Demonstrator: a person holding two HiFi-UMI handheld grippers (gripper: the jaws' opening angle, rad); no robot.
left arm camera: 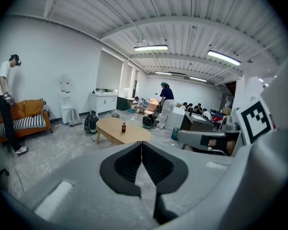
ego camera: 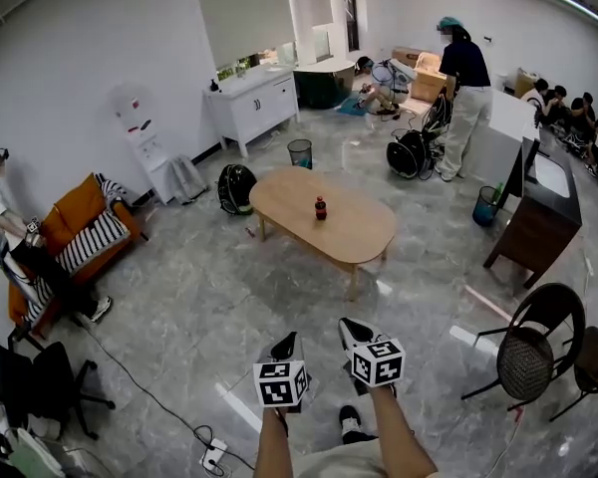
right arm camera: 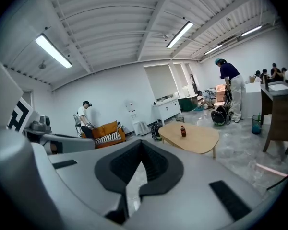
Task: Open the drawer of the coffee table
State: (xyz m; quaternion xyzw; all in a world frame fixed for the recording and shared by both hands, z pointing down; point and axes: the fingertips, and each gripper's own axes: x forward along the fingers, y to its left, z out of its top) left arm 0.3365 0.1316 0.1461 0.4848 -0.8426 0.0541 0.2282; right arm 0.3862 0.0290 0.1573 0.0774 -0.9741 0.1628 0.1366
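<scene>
Nearest the person, the left tongs [ego camera: 285, 346] and right tongs [ego camera: 356, 333] are held out side by side above the floor [ego camera: 179, 297], each pair pressed together with nothing between them. They will have to be spread before they can take any handle; if they reach the drawer shut like this, they would likely just knock against its front. Just left of the person's shoe [ego camera: 351, 424], a power strip [ego camera: 214, 456] and its cable [ego camera: 140, 386] trail across the floor, so a step drifting that way could snag a foot. The coffee table [ego camera: 364, 229] stands well apart from the tongs, farther out on the polished floor. No drawer front or handle shows on the side facing the person, so I cannot tell where it sits, and heading for the wrong edge would waste the approach. A small bottle [ego camera: 320, 207] stands upright near the middle of the table top. The table looks light on thin legs, so a sharp pull on the drawer could drag it across the smooth floor and tip the bottle. A backpack [ego camera: 236, 188] sits just beside the far left end, crowding that side.
</scene>
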